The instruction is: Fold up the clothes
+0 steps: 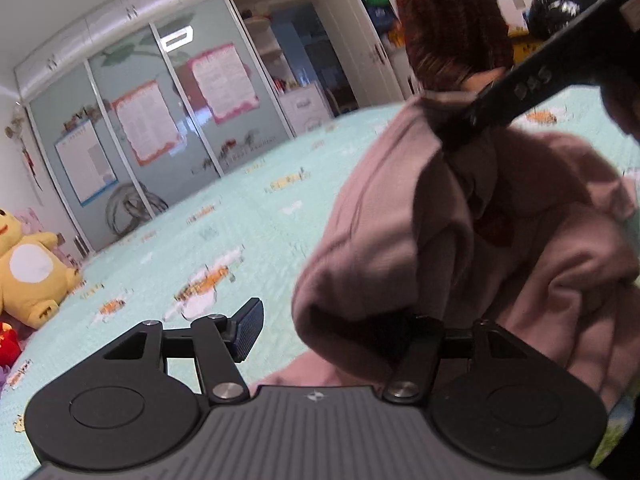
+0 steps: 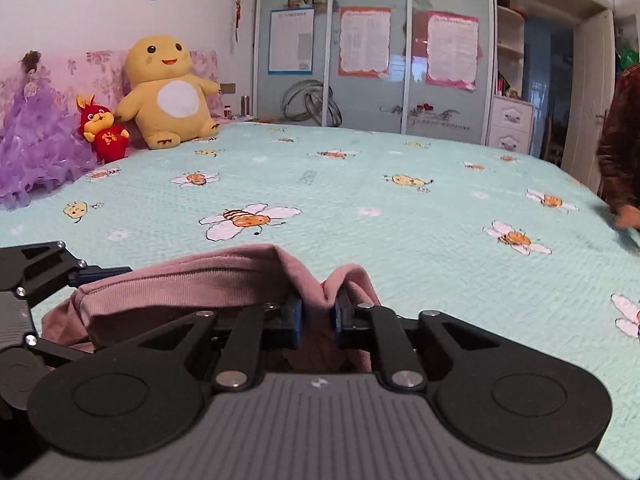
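Right wrist view shows the right gripper (image 2: 319, 322) clamped on a bunched fold of the pink garment (image 2: 192, 280), which lies near the camera on the bee-print bedspread (image 2: 400, 216). In the left wrist view the left gripper (image 1: 340, 330) stands apart: one pad is bare to the left, and cloth drapes over the other finger without being pinched. The step in hand looks like taking hold before spreading. Next, the left gripper needs an edge to close on, well clear of the right.

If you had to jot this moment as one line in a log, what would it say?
task: fold clothes | right gripper: shut on pink garment | left gripper: open, garment draped over one finger | surface: bee-print bedspread
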The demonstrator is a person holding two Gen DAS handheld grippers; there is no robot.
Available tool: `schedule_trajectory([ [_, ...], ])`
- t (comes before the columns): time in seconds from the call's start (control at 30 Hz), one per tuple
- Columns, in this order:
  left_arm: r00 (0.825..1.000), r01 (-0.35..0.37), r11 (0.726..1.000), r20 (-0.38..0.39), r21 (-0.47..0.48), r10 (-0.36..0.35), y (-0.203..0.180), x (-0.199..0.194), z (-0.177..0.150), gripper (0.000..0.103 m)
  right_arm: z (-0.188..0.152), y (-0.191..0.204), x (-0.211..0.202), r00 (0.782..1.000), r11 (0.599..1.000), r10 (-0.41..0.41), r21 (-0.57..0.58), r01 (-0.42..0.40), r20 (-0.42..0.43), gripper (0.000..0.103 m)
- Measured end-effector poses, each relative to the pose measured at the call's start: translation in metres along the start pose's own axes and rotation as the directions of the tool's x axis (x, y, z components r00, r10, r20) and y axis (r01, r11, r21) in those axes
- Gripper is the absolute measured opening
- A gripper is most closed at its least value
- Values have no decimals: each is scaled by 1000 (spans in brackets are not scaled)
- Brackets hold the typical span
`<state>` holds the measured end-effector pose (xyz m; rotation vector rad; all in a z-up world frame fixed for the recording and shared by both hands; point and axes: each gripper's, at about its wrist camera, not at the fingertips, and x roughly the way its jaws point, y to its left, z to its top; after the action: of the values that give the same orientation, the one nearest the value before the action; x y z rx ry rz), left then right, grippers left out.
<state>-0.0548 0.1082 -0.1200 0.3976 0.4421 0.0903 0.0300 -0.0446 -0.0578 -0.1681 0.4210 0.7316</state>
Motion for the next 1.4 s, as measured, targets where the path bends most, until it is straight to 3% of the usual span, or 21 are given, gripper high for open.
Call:
schedule_trajectory([
  [0.07,1000,19,1000,-16,-19,-19,1,5,-4,57,-10,-3,-3,1000,1000,-2,-8,2,-5,29],
  [0.13,1000,26,999,-13,-34,-26,3,6,-4,43,-24,-6,-12,1000,999,-13,-42,13,-7,51],
  [0.2,1000,31,999,3,-45,-31,6,6,2,36,-39,-9,-24,1000,995,-23,-97,23,-3,61],
  [0.3,999,45,997,19,-64,-44,6,7,14,25,-53,-9,-29,999,988,-37,-150,33,-24,68],
  [0.57,998,27,995,60,-101,-21,13,-6,38,10,-50,3,-19,996,957,-87,-279,82,-9,69],
  [0.87,988,-45,996,147,-78,56,30,-56,79,10,-40,0,-52,989,934,-116,-329,140,91,75],
  [0.93,990,-69,995,119,-66,76,28,-56,74,18,-40,4,-50,989,921,-106,-365,136,99,83],
  [1.03,995,-82,994,53,-71,86,24,-42,50,50,-45,15,-33,993,885,-97,-451,114,60,83],
  [1.1,998,-63,995,-12,-77,62,18,-27,31,54,-49,24,-20,994,855,-104,-508,102,25,83],
  [1.17,997,-40,997,-63,-63,36,11,-17,14,54,-53,33,-7,993,822,-114,-562,88,-10,81],
  [1.2,997,-26,998,-76,-60,22,8,-14,9,54,-54,36,-3,993,813,-114,-576,81,-22,75],
  [1.23,997,-14,998,-81,-58,9,7,-12,6,54,-51,34,-4,994,832,-106,-550,72,-31,51],
  [1.3,996,8,998,-84,-54,-13,4,-10,3,54,-37,25,-7,995,895,-81,-443,52,-49,14],
  [1.4,997,21,998,-70,-60,-26,5,-7,9,54,-10,9,-22,999,959,-34,-280,33,-1,13],
])
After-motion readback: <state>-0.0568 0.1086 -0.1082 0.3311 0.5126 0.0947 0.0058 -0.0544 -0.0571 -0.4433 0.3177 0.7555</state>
